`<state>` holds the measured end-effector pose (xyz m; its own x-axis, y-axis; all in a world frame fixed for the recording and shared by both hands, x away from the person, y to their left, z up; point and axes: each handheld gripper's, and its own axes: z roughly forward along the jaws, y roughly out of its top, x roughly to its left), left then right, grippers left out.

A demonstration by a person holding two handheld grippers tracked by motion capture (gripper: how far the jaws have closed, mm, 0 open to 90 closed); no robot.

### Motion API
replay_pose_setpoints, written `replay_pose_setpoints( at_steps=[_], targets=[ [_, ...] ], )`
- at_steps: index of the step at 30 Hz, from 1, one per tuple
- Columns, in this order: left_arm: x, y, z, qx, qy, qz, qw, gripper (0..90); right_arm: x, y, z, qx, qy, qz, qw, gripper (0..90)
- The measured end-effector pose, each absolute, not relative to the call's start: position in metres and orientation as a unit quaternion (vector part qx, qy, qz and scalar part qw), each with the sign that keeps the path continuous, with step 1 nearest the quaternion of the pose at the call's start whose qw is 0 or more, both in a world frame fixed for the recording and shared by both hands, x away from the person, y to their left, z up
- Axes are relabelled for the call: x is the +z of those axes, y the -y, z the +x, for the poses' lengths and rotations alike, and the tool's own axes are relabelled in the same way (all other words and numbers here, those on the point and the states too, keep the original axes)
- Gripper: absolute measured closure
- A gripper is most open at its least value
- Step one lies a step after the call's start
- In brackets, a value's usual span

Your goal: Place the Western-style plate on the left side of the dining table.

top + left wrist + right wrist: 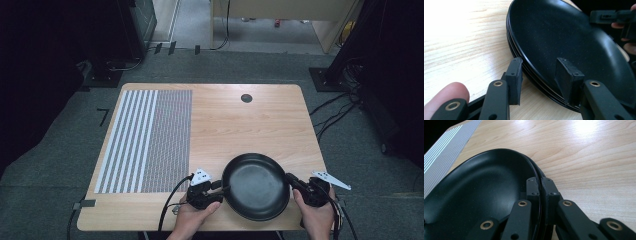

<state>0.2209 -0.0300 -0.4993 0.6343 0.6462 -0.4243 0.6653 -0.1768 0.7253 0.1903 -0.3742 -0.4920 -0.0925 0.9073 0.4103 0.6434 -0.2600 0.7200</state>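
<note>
With the right gripper (540, 186) clamped on the plate's (256, 186) rim but the left gripper's (541, 77) jaws straddling it unclosed, lifting could tip the plate onto the bench (235, 125).

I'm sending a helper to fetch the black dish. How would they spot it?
Start at the wooden table and go to its near edge, right of the striped mat. The black dish sits there between two hand-held grippers. It is the sole round, glossy, shallow thing on the table.
</note>
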Motion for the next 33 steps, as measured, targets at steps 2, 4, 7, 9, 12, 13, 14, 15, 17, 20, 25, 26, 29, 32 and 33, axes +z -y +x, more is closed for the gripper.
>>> replay_pose_setpoints(
  at_steps=[2,4,7,9,12,13,14,15,17,20,25,26,29,32,33],
  targets=[
    [-0.5,0.029,0.222,-0.018,-0.43,0.764,0.48,57.9,-0.492,0.374,0.191,0.446,-0.591,0.656,0.147,85.9],
    [-0.5,0.029,0.222,-0.018,-0.431,0.764,0.479,58.1,-0.493,0.374,0.191,0.448,-0.591,0.655,0.147,85.9],
    [-0.5,0.029,0.222,-0.016,-0.431,0.765,0.477,58.0,-0.493,0.372,0.192,0.448,-0.592,0.653,0.146,85.8],
    [-0.5,0.029,0.222,-0.019,-0.432,0.765,0.477,58.1,-0.493,0.371,0.192,0.449,-0.593,0.652,0.144,85.7],
    [-0.5,0.028,0.223,-0.027,-0.435,0.763,0.477,58.0,-0.494,0.369,0.192,0.45,-0.596,0.65,0.142,85.6],
    [-0.5,0.028,0.224,-0.029,-0.435,0.763,0.477,58.0,-0.494,0.369,0.192,0.45,-0.597,0.649,0.141,85.6],
    [-0.5,0.028,0.224,-0.029,-0.436,0.763,0.477,57.9,-0.494,0.368,0.192,0.451,-0.597,0.649,0.138,85.6],
    [-0.5,0.028,0.224,-0.03,-0.436,0.762,0.477,57.7,-0.494,0.368,0.192,0.452,-0.599,0.647,0.137,85.6],
    [-0.499,0.027,0.224,-0.031,-0.438,0.761,0.478,57.6,-0.495,0.367,0.192,0.452,-0.601,0.646,0.133,85.5],
    [-0.499,0.026,0.226,-0.032,-0.44,0.759,0.48,57.8,-0.495,0.365,0.192,0.452,-0.605,0.642,0.133,85.4],
    [-0.497,0.022,0.228,-0.036,-0.446,0.752,0.485,56.7,-0.495,0.361,0.191,0.451,-0.62,0.628,0.134,85.3],
    [-0.497,0.021,0.229,-0.036,-0.447,0.75,0.486,56.6,-0.495,0.36,0.191,0.449,-0.624,0.624,0.139,85.3],
    [-0.496,0.019,0.23,-0.038,-0.452,0.743,0.491,55.5,-0.493,0.359,0.191,0.445,-0.628,0.621,0.149,85.6],
    [-0.496,0.019,0.232,-0.041,-0.457,0.74,0.492,55.7,-0.494,0.359,0.19,0.446,-0.627,0.621,0.149,85.7],
    [-0.496,0.019,0.232,-0.041,-0.458,0.74,0.491,56.3,-0.494,0.359,0.19,0.446,-0.627,0.622,0.149,85.7]
  ],
)
